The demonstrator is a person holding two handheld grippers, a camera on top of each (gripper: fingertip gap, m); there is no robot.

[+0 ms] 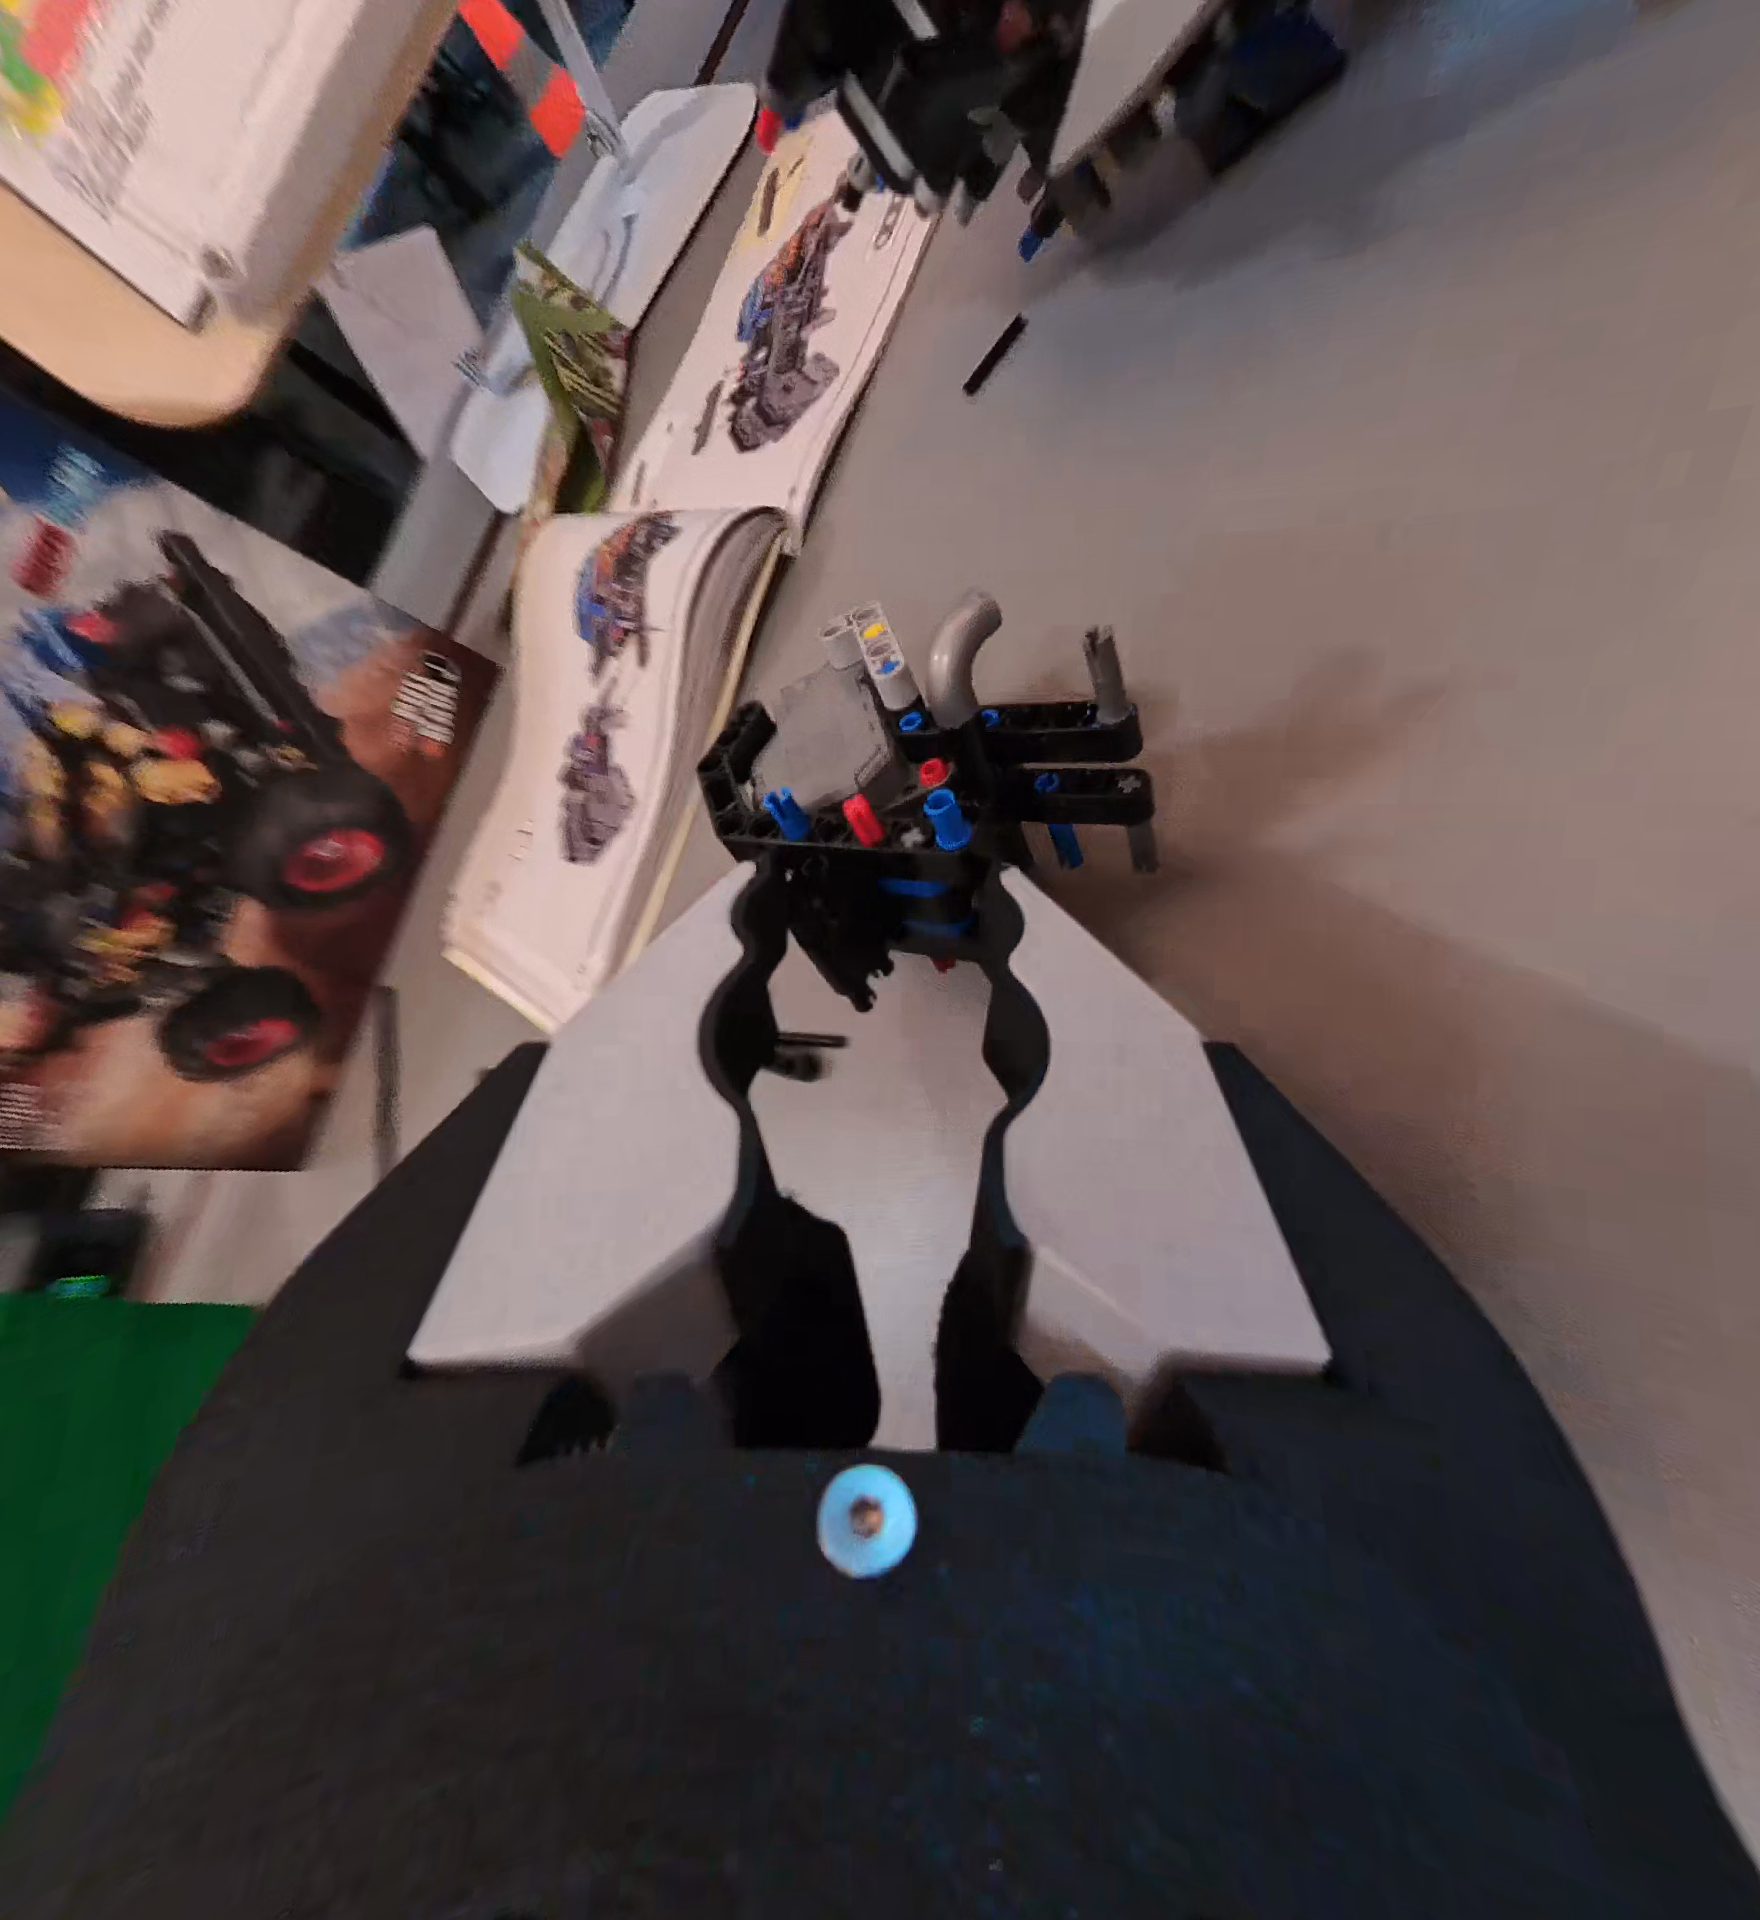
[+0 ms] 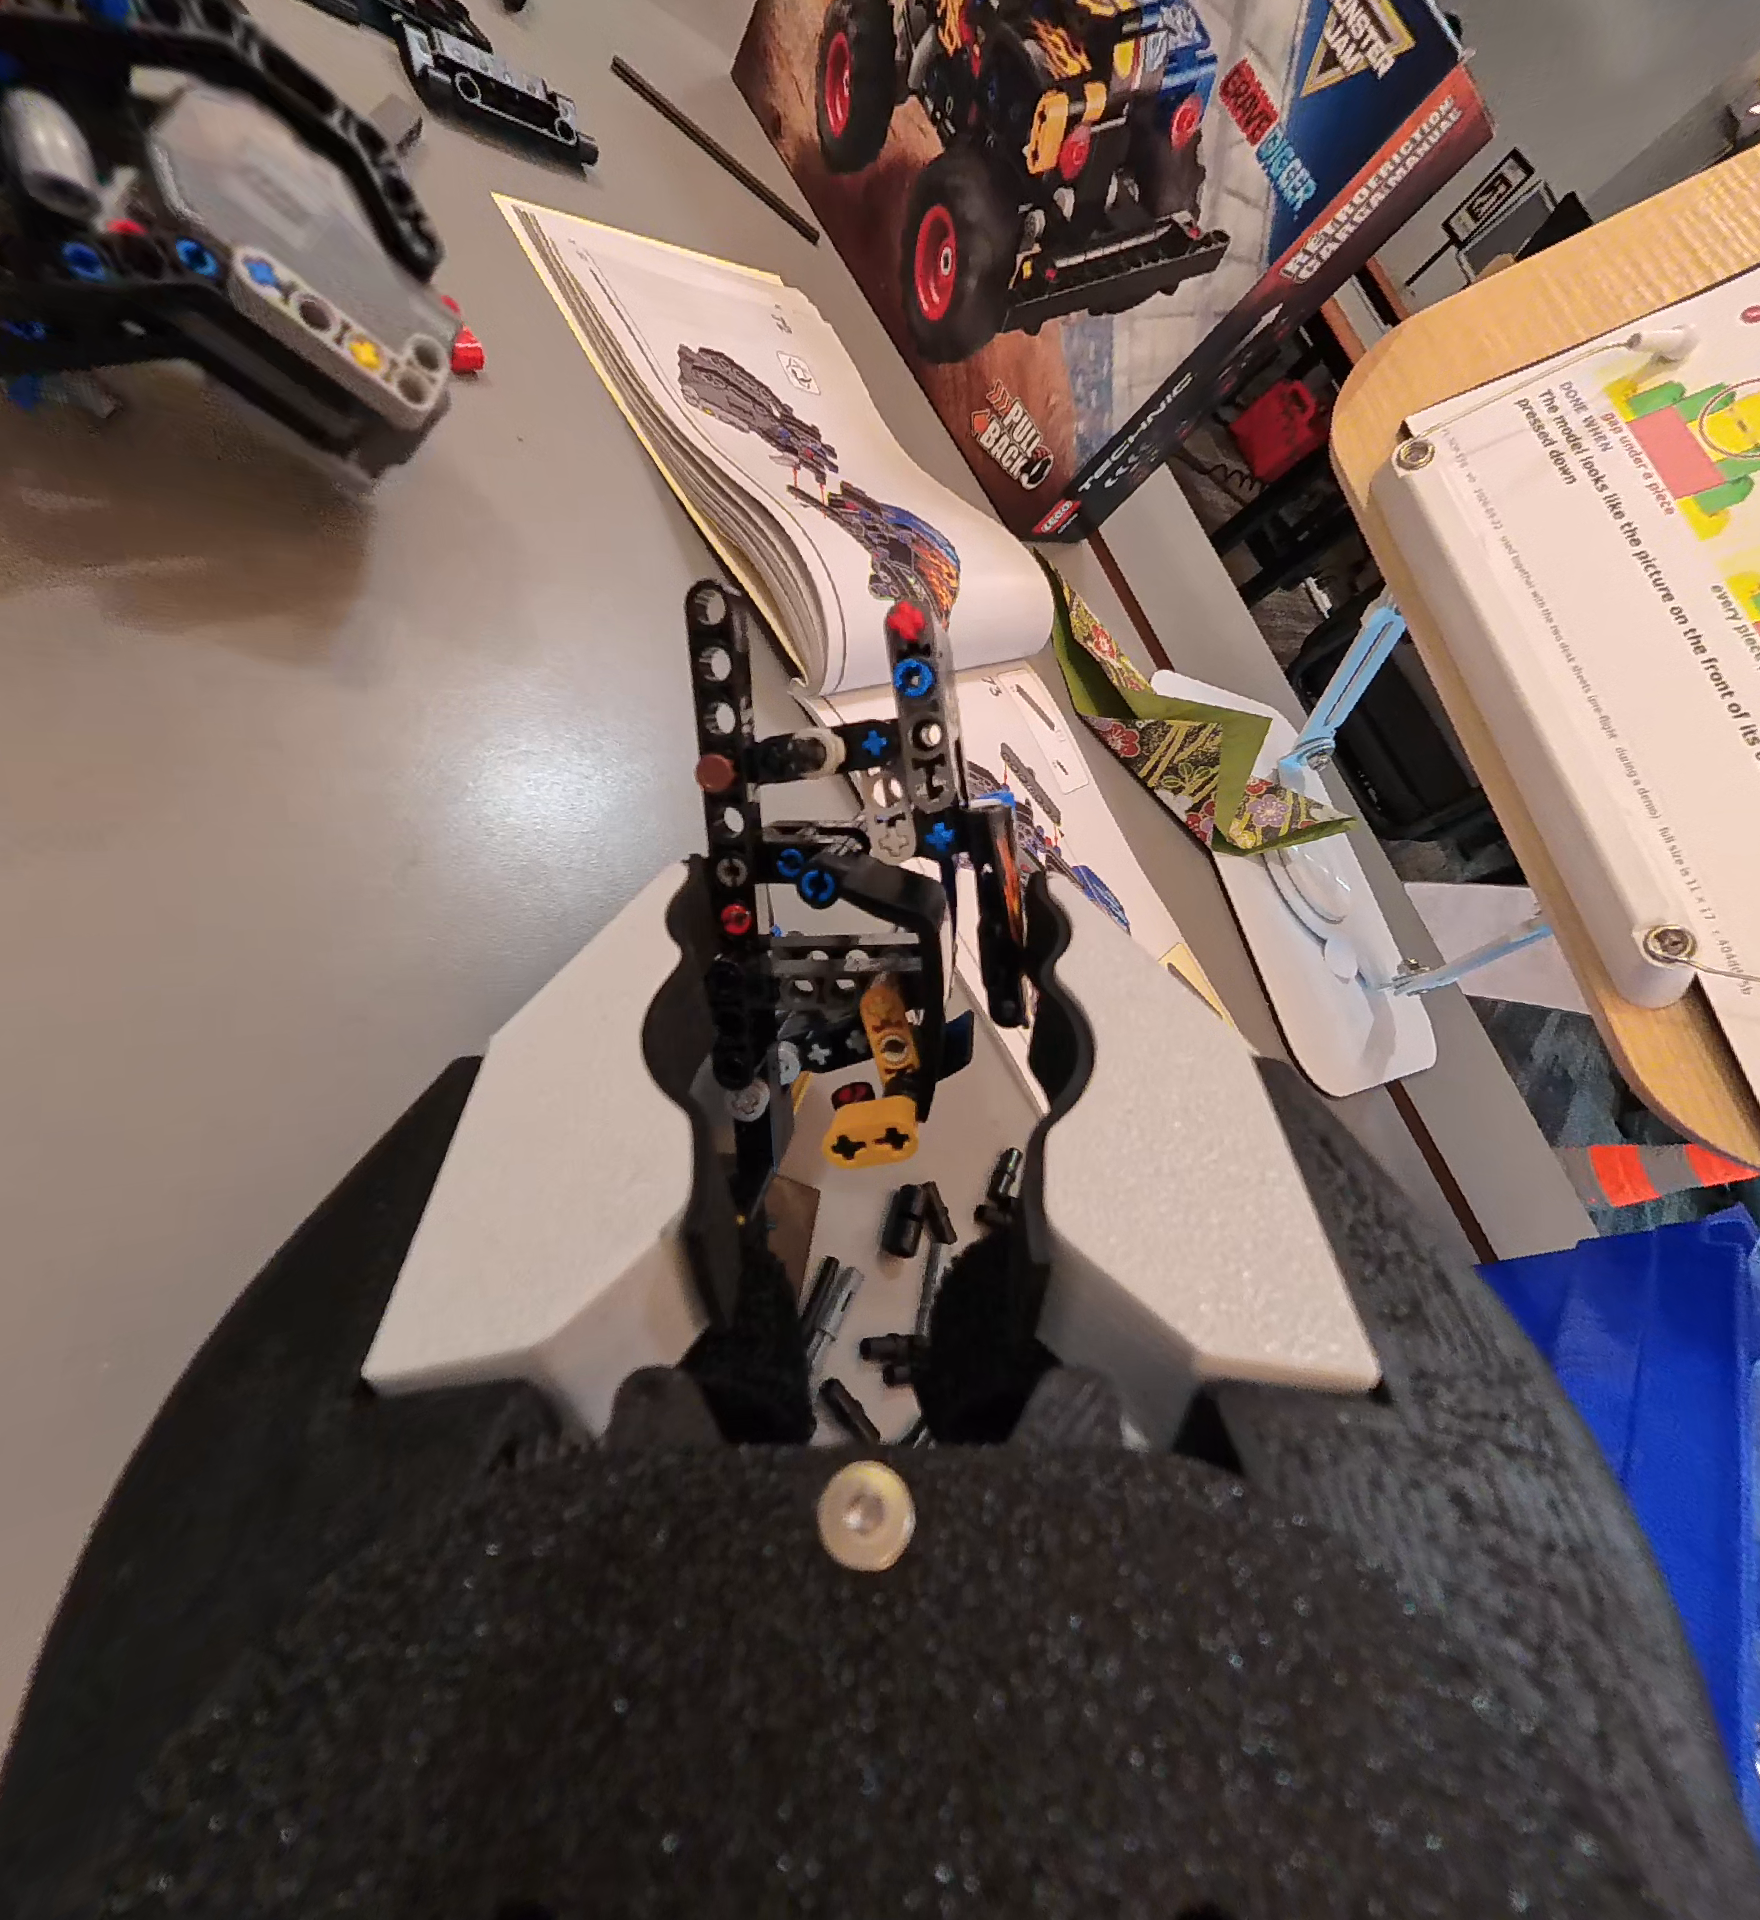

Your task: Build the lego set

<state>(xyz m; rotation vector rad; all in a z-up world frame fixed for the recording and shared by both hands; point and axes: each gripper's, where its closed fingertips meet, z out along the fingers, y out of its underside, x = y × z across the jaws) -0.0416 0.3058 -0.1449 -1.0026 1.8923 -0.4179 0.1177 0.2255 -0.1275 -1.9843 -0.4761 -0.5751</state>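
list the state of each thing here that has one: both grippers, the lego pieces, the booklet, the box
left gripper: fingers shut on the black chassis piece with grey block
black chassis piece with grey block: held, partly built
right gripper: fingers shut on the black beam frame with yellow connector
black beam frame with yellow connector: held upright
white instruction booklet: open, flat on the table
printed lego box: lying on the table
small black pins: loose

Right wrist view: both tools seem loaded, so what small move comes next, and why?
Probably bring the right tool with its black frame section toward the chassis held by the left tool. Both are gripped, apart, above the table.
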